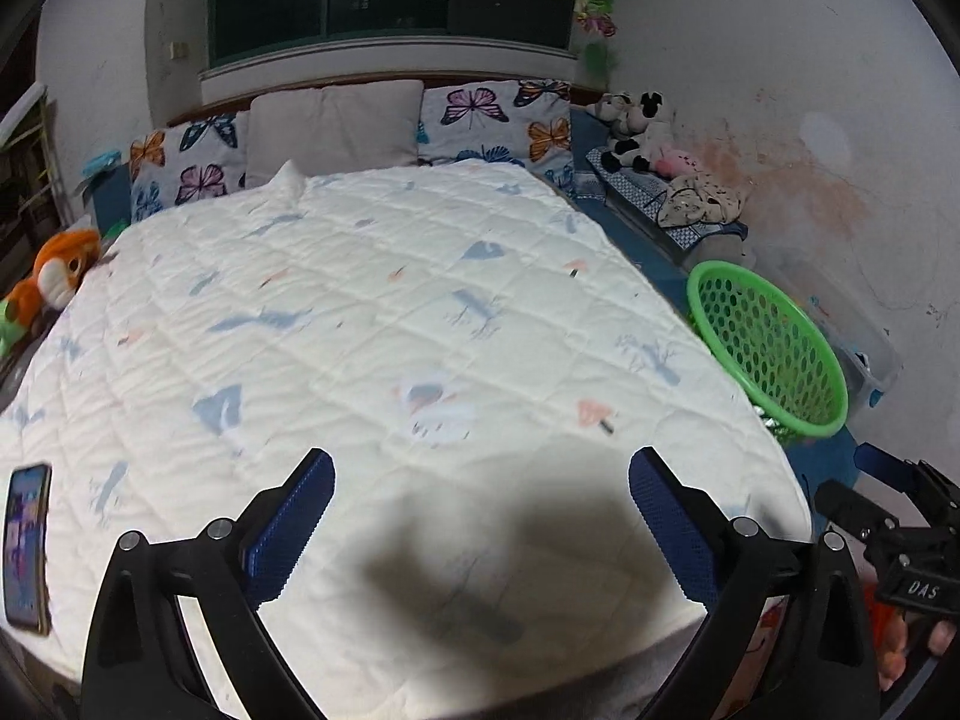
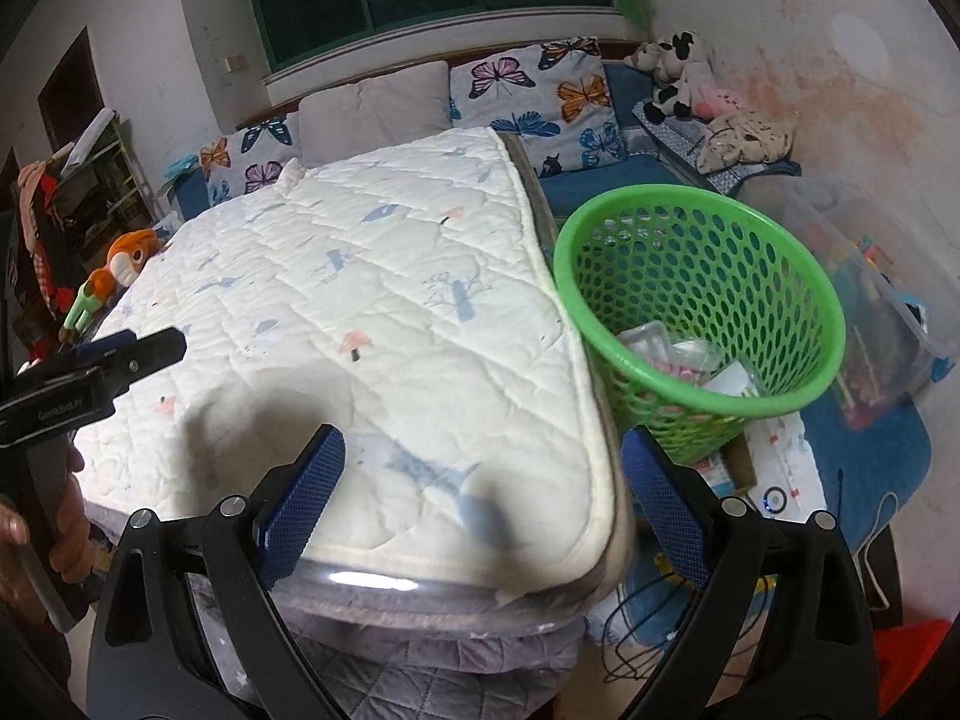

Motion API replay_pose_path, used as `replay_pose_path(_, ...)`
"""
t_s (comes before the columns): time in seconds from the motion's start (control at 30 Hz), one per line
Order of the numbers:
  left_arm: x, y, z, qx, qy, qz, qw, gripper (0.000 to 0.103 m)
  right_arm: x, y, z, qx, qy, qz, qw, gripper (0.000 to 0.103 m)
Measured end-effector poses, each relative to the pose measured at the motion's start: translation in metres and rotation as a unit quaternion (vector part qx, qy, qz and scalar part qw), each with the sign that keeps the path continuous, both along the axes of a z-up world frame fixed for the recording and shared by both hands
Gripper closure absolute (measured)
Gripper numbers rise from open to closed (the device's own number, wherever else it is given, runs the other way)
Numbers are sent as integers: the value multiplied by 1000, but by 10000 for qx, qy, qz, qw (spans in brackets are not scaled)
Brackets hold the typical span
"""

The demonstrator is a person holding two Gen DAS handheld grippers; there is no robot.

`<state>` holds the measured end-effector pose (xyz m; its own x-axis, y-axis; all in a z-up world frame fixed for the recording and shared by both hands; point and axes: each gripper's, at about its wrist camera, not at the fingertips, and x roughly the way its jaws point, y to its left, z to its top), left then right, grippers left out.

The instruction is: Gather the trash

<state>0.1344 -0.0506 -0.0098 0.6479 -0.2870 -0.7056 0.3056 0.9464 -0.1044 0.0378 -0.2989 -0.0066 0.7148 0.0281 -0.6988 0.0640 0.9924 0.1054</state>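
Observation:
A green mesh basket stands on the floor at the bed's right side, with wrappers and paper trash in its bottom. In the left wrist view the basket shows past the quilt's right edge. My left gripper is open over the white quilt, with nothing between its fingers. My right gripper is open above the quilt's near right corner, just left of the basket, and holds nothing. Each gripper shows at the edge of the other's view: the right gripper and the left gripper.
A phone lies on the quilt at the near left. Butterfly pillows line the headboard, and an orange plush sits at the bed's left edge. A clear plastic box, cables and a blue mat are beside the basket.

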Motion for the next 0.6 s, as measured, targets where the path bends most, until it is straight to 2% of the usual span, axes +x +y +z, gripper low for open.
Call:
replay_pose_path(0.23, -25, 25, -1, 44, -58, 233, 9997, 8, -17, 19, 2, -218, -113, 57, 9997, 8)
replay_pose_path(0.6, -62, 35, 7, 261, -383, 380, 9982, 8, -33, 36, 5, -140, -180, 143, 9996, 8)
